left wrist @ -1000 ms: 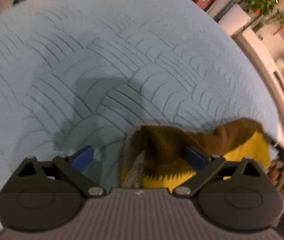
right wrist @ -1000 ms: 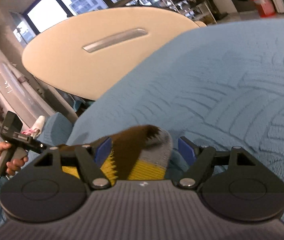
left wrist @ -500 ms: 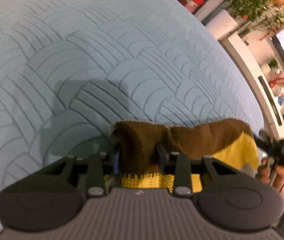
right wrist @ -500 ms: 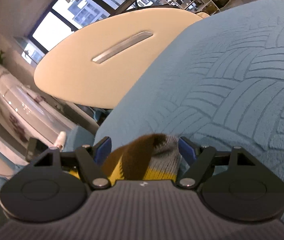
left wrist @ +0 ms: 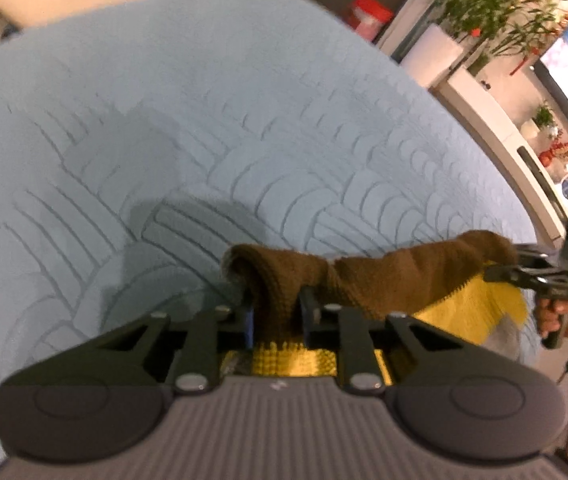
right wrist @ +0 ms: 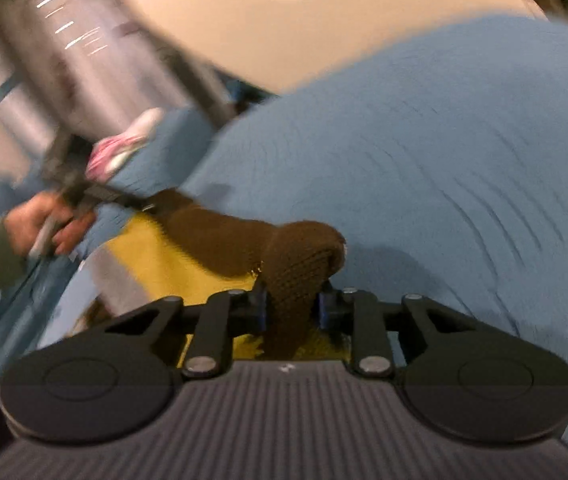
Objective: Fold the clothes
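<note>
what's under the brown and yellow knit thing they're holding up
Under the knit garment lies the blue textured blanket. Both grippers, left gripper and right gripper, are closing on its brown edge. What lies beneath the hanging yellow part is hidden.

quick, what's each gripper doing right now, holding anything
Left gripper: jaws closing on a bunched brown edge of the brown and yellow knit garment.
Right gripper: jaws closing on the other brown end of that garment.

Blue textured blanket (left wrist: 244, 128) covers surface; brown/yellow knit (left wrist: 383, 280) partly on it
</note>
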Tool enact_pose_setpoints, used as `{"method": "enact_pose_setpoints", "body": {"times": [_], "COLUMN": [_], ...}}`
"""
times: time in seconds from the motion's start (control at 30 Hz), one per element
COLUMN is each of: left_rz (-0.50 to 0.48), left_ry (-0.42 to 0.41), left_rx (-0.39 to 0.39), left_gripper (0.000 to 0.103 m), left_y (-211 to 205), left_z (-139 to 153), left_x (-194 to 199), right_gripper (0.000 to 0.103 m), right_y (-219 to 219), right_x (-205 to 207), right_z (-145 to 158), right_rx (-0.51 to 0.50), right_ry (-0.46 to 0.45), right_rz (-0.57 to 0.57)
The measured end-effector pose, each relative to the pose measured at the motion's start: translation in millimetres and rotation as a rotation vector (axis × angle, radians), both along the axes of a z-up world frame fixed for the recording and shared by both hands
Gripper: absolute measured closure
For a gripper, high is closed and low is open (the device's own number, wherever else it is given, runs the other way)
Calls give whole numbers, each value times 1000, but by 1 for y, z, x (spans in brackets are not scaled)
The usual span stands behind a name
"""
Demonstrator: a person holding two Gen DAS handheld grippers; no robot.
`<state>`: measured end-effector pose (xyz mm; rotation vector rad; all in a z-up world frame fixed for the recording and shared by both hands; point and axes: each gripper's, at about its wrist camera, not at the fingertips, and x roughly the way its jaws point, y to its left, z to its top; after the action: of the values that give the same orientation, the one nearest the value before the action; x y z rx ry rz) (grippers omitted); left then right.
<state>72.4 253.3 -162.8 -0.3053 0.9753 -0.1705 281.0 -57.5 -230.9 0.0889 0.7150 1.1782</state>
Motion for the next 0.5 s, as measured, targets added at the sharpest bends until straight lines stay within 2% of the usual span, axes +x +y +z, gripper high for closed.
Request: {"method": "enact_pose_setpoints", "body": {"times": [0.03,0.13,0.2,0.23,0.27,0.33,0.4,0.5], "left_rz": [-1,-17,-46,-56,-77,-95,-105,-86], "left_ry": [-38,-148,-207,-222,-242,-236,-171,-58], "left_rx": [4,29,38,34,27,25,44,43], "left_gripper": [84,84,84,86,90,93,93,92], "left_y": [-1,-3,-7,-7,-8,-9,-9,-4], "left_z": [8,34,49,53,55,52,33,1], "left_x": [-11,-60,-106,-121,-152,-184,-223,-261], "right_gripper": [78,78,78,78,78,77,76,72], "right_y": [-2,-8,-14,-17,-20,-24,-25,-28], "right_x": [-19,-62,-130,-166,-202,-265,-310,-344], "right_z": [18,49,75,81,87,87,74,48], "right_rx": [9,-16,-86,-121,-156,-232,-322,-422], "right_ry": [-97,-287,-576,-708,-841,-1055,-1200,-1264], "right_rz": [36,74,107,145,182,279,398,538]}}
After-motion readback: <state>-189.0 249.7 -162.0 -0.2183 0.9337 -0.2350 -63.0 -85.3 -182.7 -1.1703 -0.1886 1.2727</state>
